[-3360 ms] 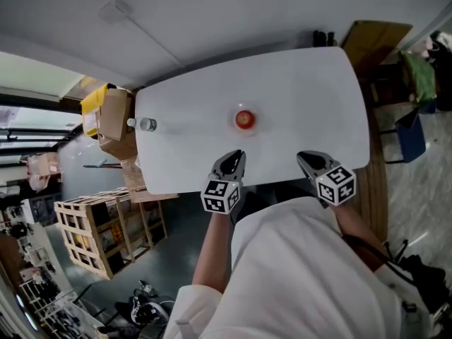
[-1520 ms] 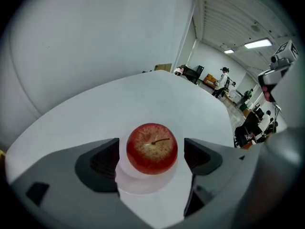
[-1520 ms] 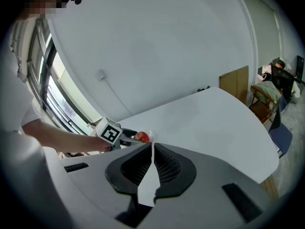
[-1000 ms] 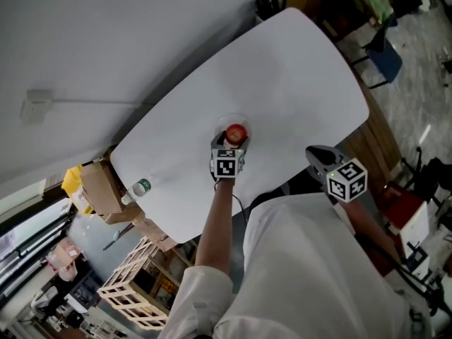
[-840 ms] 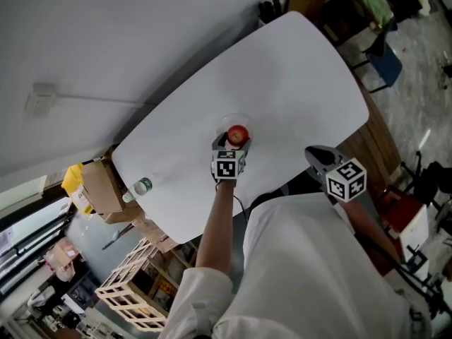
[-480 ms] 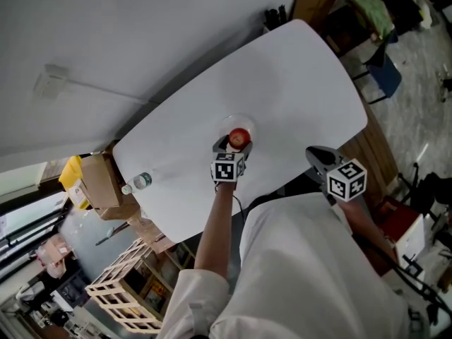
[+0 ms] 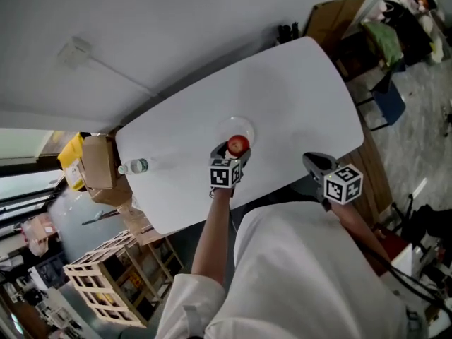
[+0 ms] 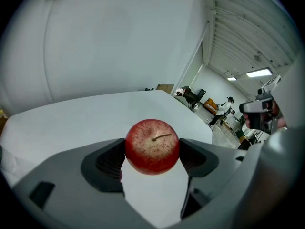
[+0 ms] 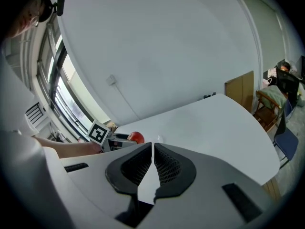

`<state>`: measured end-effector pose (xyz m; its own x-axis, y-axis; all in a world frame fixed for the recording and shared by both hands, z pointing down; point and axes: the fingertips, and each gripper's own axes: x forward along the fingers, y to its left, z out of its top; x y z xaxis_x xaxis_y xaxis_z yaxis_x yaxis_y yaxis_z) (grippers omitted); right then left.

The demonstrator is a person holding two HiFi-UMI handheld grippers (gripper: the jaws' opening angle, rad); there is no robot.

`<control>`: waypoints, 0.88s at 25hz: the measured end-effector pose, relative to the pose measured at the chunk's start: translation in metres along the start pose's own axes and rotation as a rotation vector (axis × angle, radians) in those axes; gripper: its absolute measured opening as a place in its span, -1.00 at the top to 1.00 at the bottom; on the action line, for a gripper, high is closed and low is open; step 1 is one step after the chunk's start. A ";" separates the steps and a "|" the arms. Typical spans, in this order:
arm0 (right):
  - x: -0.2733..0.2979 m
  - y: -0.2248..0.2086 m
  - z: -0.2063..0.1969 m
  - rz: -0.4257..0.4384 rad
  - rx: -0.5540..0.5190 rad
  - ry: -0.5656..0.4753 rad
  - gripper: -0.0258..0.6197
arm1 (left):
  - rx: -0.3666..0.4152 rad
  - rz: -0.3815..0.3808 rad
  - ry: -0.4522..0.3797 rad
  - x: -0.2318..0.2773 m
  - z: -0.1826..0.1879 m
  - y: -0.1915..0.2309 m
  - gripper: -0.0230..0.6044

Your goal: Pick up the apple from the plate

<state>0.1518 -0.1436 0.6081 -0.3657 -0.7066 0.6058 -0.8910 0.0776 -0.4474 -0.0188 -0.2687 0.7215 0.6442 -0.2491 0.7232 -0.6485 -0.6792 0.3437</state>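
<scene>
A red apple (image 7: 238, 145) (image 8: 152, 146) (image 9: 137, 137) sits clamped between the two dark pads of my left gripper (image 7: 233, 149) (image 8: 152, 152), held in the air above the white table (image 7: 296, 97). Its stem faces up. The clear plate (image 7: 236, 128) lies on the table just beyond the apple and holds nothing. My right gripper (image 7: 316, 162) (image 9: 152, 160) hangs near the table's front edge, its jaws pressed together with nothing between them.
A plastic bottle (image 7: 134, 166) lies at the table's left end. Cardboard boxes (image 7: 99, 164) and a wooden crate (image 7: 106, 284) stand off the left edge. A chair with green cloth (image 7: 385, 44) is beyond the right end.
My left gripper has lifted the apple off the plate and drawn it slightly toward me. The right gripper has stayed in place.
</scene>
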 end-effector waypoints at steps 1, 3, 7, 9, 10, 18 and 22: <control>-0.002 -0.001 0.000 0.010 -0.007 0.005 0.80 | -0.010 0.008 -0.009 -0.004 -0.001 -0.003 -0.22; -0.006 -0.002 0.000 0.032 -0.023 0.016 0.80 | -0.033 0.024 -0.028 -0.010 -0.002 -0.010 -0.22; -0.015 -0.006 -0.004 0.063 -0.060 0.027 0.80 | -0.061 0.053 -0.062 -0.025 -0.006 -0.025 -0.22; -0.021 -0.007 -0.006 0.077 -0.069 0.026 0.80 | -0.067 0.066 -0.072 -0.033 -0.009 -0.033 -0.22; -0.023 -0.008 -0.007 0.084 -0.072 0.024 0.80 | -0.067 0.072 -0.075 -0.036 -0.010 -0.037 -0.22; -0.044 -0.007 -0.021 0.138 -0.091 0.010 0.80 | -0.062 0.113 -0.106 -0.064 -0.025 -0.070 -0.22; -0.053 -0.004 -0.030 0.167 -0.102 0.010 0.80 | -0.094 0.122 -0.142 -0.081 -0.032 -0.088 -0.22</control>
<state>0.1666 -0.0847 0.5975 -0.5129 -0.6711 0.5353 -0.8402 0.2647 -0.4732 -0.0271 -0.1669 0.6517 0.6046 -0.4249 0.6737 -0.7560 -0.5724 0.3175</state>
